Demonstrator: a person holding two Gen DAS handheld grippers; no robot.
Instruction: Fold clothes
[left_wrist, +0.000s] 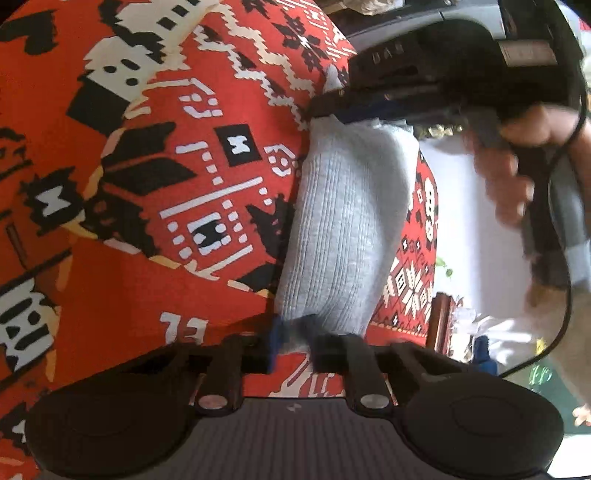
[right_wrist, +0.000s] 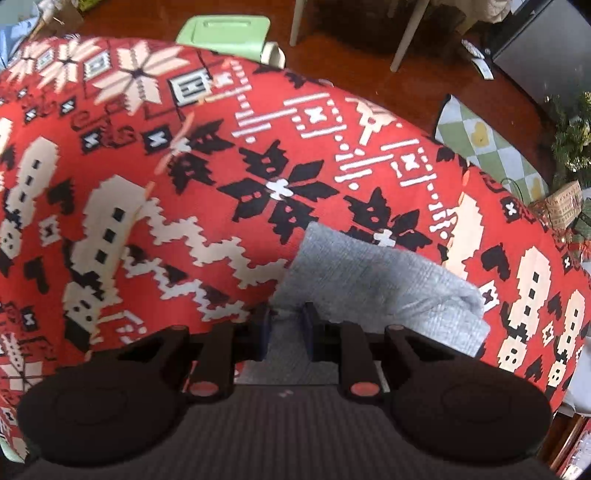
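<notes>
One grey ribbed knit garment lies on one red patterned cloth that covers the work surface. Two grippers are in use.

The left gripper has its jaws nearly together, pinching the near end of the garment between the blue pads. The right gripper has its jaws narrowly apart, with an edge of the same garment clamped between them.

In the left wrist view, the right gripper appears at the far end of the garment, held by a hand with a black cable trailing below it. The garment stretches between the two tools. That gripper body blocks the far right of the scene.

Only the right wrist view shows what lies beyond the cloth: one green chair seat, two pale chair legs, one green checked cushion and a dark wooden floor.
</notes>
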